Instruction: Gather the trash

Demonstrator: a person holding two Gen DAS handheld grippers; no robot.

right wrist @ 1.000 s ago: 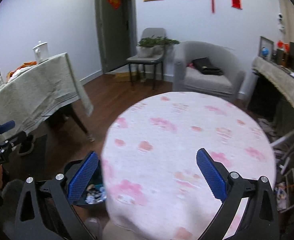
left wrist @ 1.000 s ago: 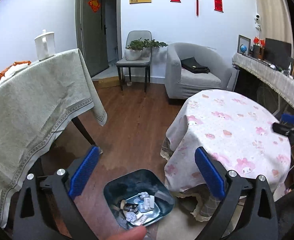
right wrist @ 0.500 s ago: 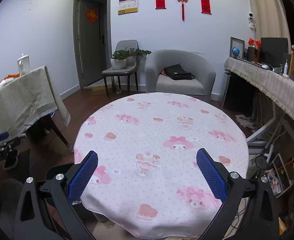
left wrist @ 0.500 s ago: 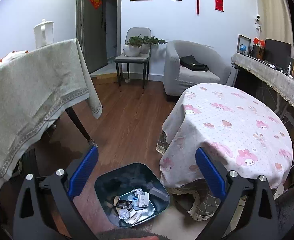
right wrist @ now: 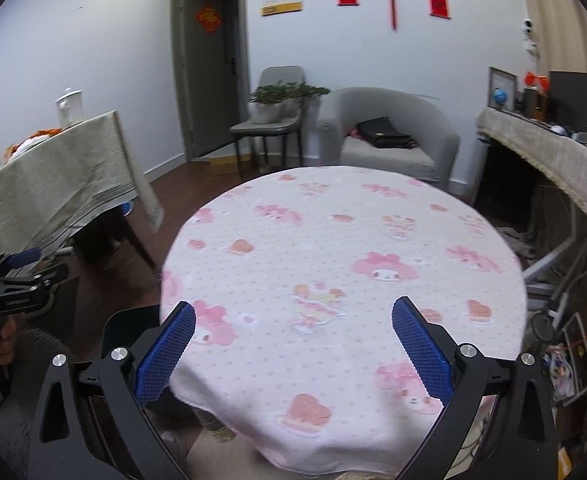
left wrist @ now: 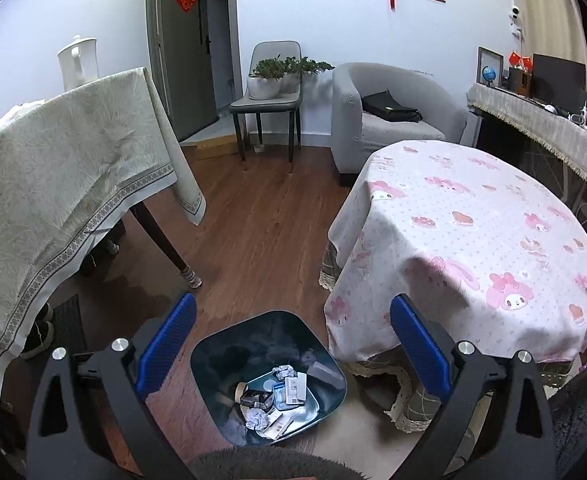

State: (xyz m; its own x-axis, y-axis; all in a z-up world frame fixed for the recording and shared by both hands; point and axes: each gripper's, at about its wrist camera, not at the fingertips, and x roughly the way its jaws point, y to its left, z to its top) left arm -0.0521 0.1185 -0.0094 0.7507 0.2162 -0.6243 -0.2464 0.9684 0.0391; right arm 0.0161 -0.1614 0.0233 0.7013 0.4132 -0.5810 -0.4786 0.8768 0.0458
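both grippers wide apart, holding nothing. left gripper point(left wrist: 293, 336) hangs over the dark bin point(left wrist: 217, 364) on the floor, just beside the round table point(right wrist: 333, 248). trash point(left wrist: 275, 394) lies in the bin bottom: crumpled paper, wrappers, small boxes, probably light, soft, crushable; pinch an edge. right gripper point(right wrist: 293, 336) above the tabletop, no trash seen there.

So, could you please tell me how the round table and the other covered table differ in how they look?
The round table wears a pink cartoon-print cloth; the other table wears a plain beige cloth with a patterned border. The round table's top is bare in both views, while the other table carries a white kettle. The round table stands beside the bin; the other table stands further left. Both cloths hang well over the edges.
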